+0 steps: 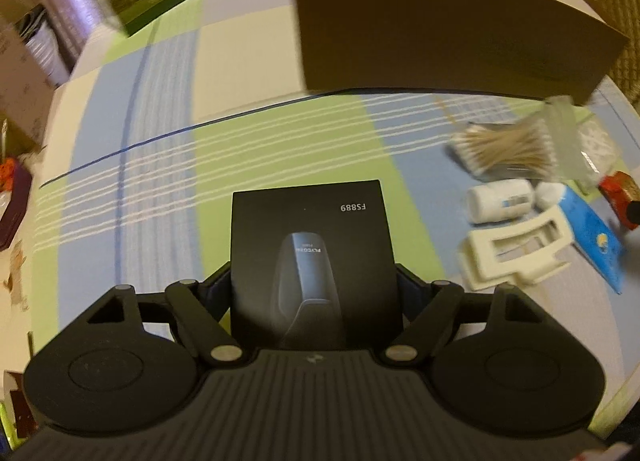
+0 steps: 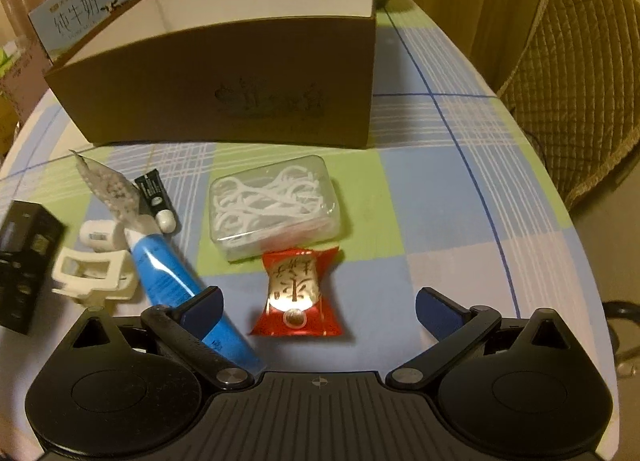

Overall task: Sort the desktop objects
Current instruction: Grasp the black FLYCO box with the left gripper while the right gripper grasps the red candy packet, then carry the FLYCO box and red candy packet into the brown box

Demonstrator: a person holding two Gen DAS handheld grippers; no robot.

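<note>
- The left gripper (image 1: 314, 285) is clamping a flat black matte box (image 1: 310, 257) between its two fingers; the box is rectangular, printed "FS889" with a dark picture of a shaver-like device, and is being held above the tablecloth (image 1: 168, 165).
- The tablecloth is showing a woven check of pale blue, green and cream with thin white and dark blue lines.
- A large brown cardboard box (image 2: 224, 101) with a smooth white inner wall is standing open at the far side of the table, with a faint emblem on its front.
- Behind it to the left, a light blue milk carton box (image 2: 80, 9) is standing.
- In the right wrist view, from the left: the black box (image 2: 24, 249) is appearing at the edge, then a cream plastic hair claw clip (image 2: 94, 273), a small white bottle (image 2: 100, 235) lying on its side, a clear crinkled bag of small beads (image 2: 112, 191), a small black tube with a white cap (image 2: 158, 197), and a smooth blue tube (image 2: 176, 281) lying diagonally.
- A clear, rounded plastic case of white floss picks (image 2: 276, 207) is lying in the middle.
- A shiny red sweet wrapper (image 2: 298, 293) is touching the case's near edge.
- The right gripper (image 2: 318, 309) is hovering wide apart and empty, the wrapper lying between its blue-padded fingers (image 2: 204, 305).
- In the left wrist view, a blurred clear pack of cotton swabs (image 1: 516, 145) is lying near the brown box.
- A quilted tan chair (image 2: 576, 73) is standing to the right.
</note>
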